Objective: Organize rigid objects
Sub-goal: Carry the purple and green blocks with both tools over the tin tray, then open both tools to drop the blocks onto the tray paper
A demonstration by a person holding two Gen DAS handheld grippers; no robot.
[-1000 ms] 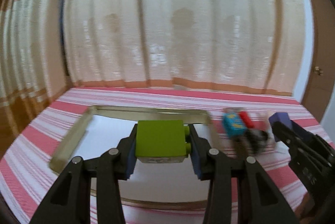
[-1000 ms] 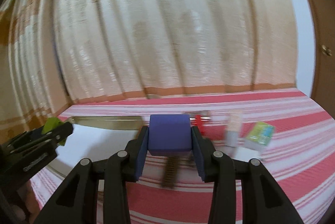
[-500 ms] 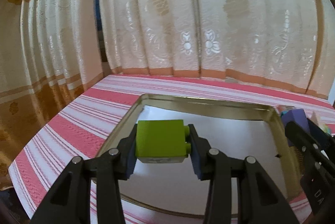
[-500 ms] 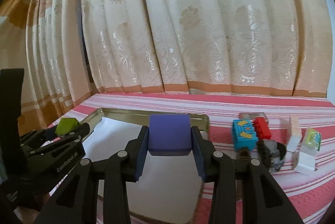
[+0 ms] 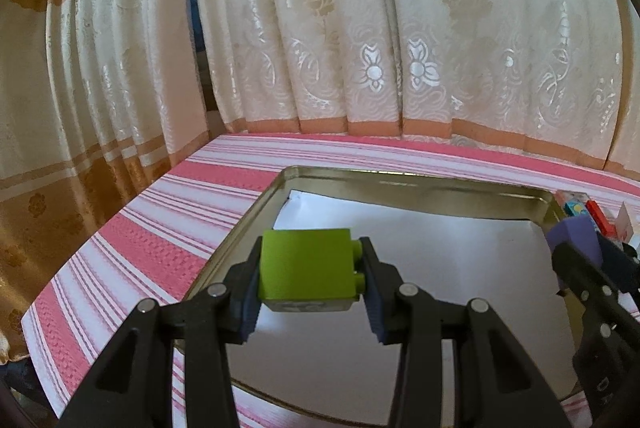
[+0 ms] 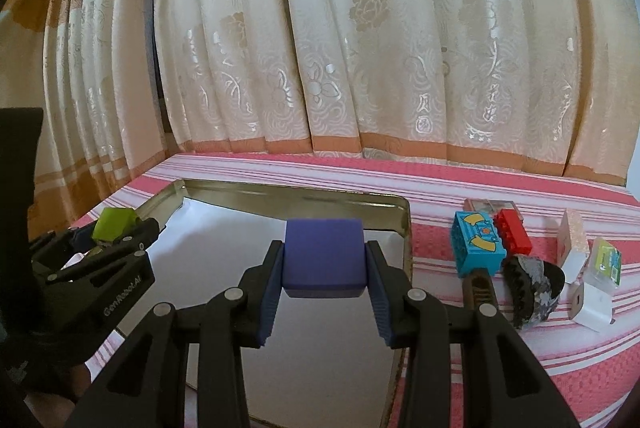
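Note:
My left gripper [image 5: 310, 278] is shut on a lime green brick [image 5: 306, 262], held above the left part of a shallow metal tray [image 5: 400, 184] lined with white paper. My right gripper [image 6: 324, 264] is shut on a purple block [image 6: 323, 258] over the tray [image 6: 304, 197], nearer its right side. In the right wrist view the left gripper [image 6: 116, 234] with the green brick [image 6: 114, 224] shows at the left. The purple block [image 5: 574, 238] appears at the right edge of the left wrist view.
On the pink striped cloth [image 6: 500, 180] right of the tray lie a blue printed brick [image 6: 476, 242], a red brick [image 6: 512, 230], a dark clip-like object [image 6: 532, 280], a white plug [image 6: 592, 304] and small boxes [image 6: 606, 262]. Cream curtains [image 6: 360, 48] hang close behind.
Both grippers swung left, from over the loose toys to over the tray, each keeping its block. They have barely moved in the last half second.

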